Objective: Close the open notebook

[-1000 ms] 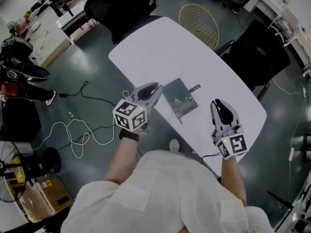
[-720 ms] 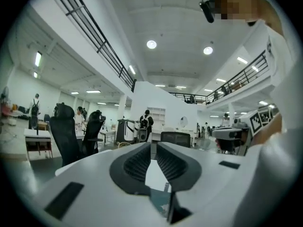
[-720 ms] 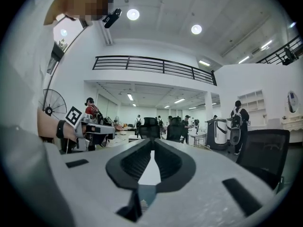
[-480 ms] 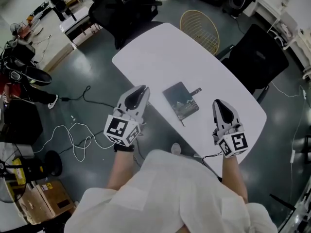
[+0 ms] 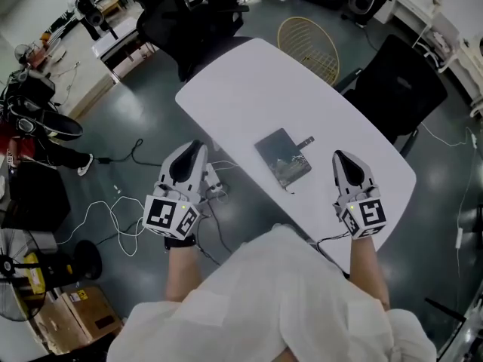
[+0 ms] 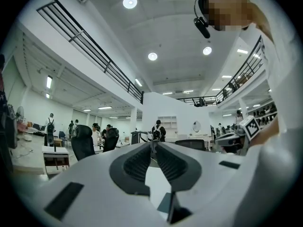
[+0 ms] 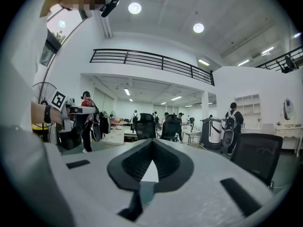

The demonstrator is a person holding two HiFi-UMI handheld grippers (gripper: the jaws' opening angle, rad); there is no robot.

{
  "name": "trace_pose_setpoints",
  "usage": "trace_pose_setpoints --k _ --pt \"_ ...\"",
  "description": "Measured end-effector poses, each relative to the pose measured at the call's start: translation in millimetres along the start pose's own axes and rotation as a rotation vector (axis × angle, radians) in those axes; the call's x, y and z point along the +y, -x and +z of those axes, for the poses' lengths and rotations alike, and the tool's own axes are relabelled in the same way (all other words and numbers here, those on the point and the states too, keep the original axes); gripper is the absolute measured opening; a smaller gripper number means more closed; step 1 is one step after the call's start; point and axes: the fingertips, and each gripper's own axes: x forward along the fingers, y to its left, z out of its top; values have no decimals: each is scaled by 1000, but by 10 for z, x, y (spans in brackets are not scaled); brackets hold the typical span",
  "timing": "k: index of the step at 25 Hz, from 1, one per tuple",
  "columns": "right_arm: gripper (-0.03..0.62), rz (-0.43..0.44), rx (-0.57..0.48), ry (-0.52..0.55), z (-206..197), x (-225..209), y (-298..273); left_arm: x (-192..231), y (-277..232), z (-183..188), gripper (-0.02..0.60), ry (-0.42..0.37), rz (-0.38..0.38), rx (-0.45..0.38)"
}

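White oblong table runs diagonally across the head view, over a grey-green polished floor. Dark grey rectangular notebook lies flat on the table, cover shut, close to the table's near long edge; a small dark strap tab pokes out past its far right corner onto the tabletop. Left gripper, white shell with a square-marker cube at the back, sits off the table's near left edge, out over the floor and well apart from the notebook. Its black ribbed pads meet at the tips in the left gripper view, jaws closed all the way, nothing between them. Right gripper, same build, hangs over the table's near right end, near the notebook's right side but not touching it. In the right gripper view its dark pads join at the apex; closed, empty. Both grippers point level, away from the person in the white shirt. Beyond the table's far edge: a round tan wire basket chair. Off the table's right end: a black office chair. On the floor left of the table: a loose white cable.
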Motion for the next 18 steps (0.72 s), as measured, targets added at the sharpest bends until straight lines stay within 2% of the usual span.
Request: trace_pose_setpoints --k 18 --pt "2 37 24 10 -41 95 -186 60 -17 28 40 -2 -5 14"
